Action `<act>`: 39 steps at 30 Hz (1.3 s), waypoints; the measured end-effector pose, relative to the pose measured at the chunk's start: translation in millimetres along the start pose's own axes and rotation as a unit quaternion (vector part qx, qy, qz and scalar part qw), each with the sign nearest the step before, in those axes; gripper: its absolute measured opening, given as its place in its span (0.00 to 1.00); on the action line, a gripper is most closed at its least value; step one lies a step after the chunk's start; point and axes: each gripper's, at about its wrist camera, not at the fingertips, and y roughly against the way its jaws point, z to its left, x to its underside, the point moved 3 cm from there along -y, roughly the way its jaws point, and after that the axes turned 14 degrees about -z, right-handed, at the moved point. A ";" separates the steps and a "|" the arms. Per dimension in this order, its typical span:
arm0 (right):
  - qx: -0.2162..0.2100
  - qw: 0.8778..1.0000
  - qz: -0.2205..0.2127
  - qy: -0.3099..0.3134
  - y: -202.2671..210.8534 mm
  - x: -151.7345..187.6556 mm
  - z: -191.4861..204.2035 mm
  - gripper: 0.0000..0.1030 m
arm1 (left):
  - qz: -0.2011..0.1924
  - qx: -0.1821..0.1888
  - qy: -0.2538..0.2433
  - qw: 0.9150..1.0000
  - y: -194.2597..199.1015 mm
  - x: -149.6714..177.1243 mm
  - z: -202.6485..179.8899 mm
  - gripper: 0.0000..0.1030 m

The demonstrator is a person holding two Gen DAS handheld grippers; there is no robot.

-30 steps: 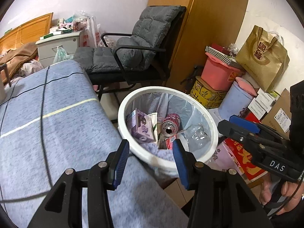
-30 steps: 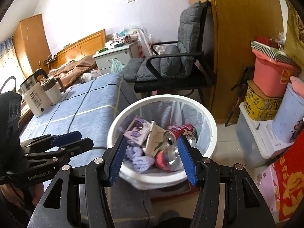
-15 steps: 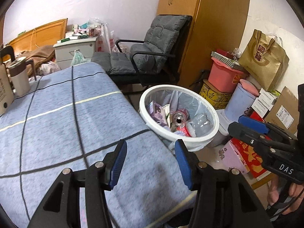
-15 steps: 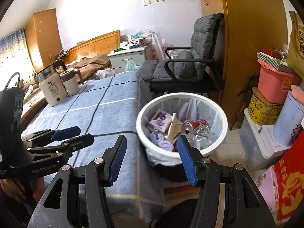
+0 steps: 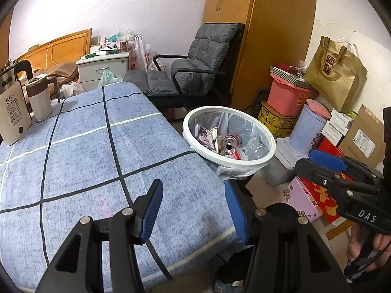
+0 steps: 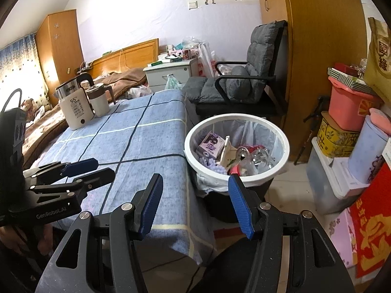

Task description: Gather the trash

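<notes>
The white-rimmed trash bin with a clear liner stands beside the table's right edge. Inside it lie a purple carton, a red can, a clear plastic bottle and a fluffy purple piece. My left gripper hovers open over the blue checked tablecloth, short of the bin, with nothing between its fingers. Over the table's near corner my right gripper is open and empty too.
A kettle and a lidded mug stand at the table's far left. A grey padded chair is behind the bin. Stacked boxes, a pink tub and a paper bag crowd the right wall.
Both grippers have pulled back from above the bin, which now looks smaller and farther off. More of the tablecloth, the kettle and the mug have come into view.
</notes>
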 end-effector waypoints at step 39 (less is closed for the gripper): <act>-0.003 1.000 -0.004 0.004 -1.6 -0.8 3.3 0.55 | 0.000 -0.009 0.007 1.000 1.8 1.1 2.9 0.53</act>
